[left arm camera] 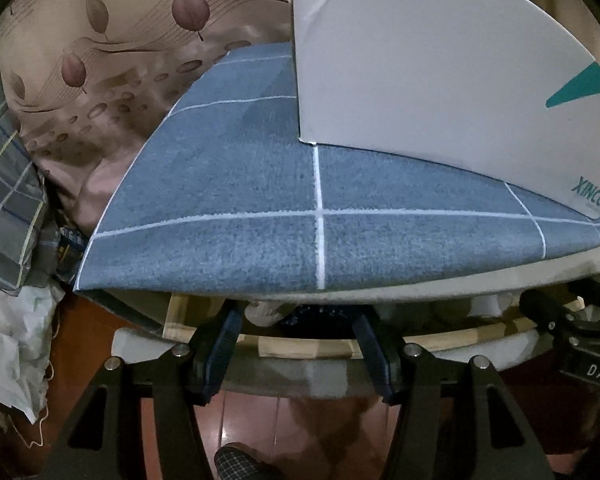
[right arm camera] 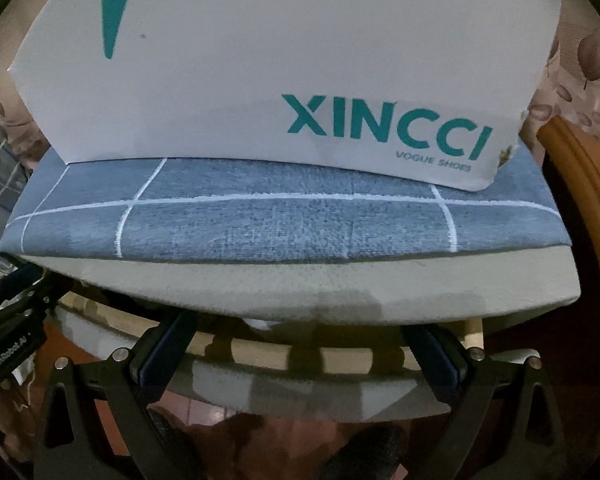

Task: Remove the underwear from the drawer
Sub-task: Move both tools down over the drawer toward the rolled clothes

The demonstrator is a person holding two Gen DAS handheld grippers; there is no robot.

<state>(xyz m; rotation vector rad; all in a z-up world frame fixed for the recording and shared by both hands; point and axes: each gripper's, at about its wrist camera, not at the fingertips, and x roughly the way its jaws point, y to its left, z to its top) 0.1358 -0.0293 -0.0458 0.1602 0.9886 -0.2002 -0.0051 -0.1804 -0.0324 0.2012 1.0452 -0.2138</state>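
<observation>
Barely started, by the look of it. Drawer point(left arm camera: 268, 344) is pulled partway out under the blue checked top point(left arm camera: 260, 216), its wooden front rail and pale front panel showing in both wrist views. White shoe box point(right arm camera: 260, 64) sits on that top, not involved.

Left gripper point(left arm camera: 296, 344) hangs over the drawer's front edge, jaws wide, nothing between the pads. Right gripper point(right arm camera: 300, 356) is likewise over the front rail, jaws spread wide and empty. Each one sits just beside the other at the drawer front.

Underwear: probably the dark speckled fabric point(left arm camera: 320, 316) inside the drawer between the left fingers, with pale rolled pieces point(left arm camera: 260, 312) beside it. Too dark and too hidden by the top to be sure which piece is which. In the right view only a scrap of white fabric point(right arm camera: 260, 325) shows.

Done: drawer open, both grippers in place. Left: reach in, pinch a piece, lift it clear.
</observation>
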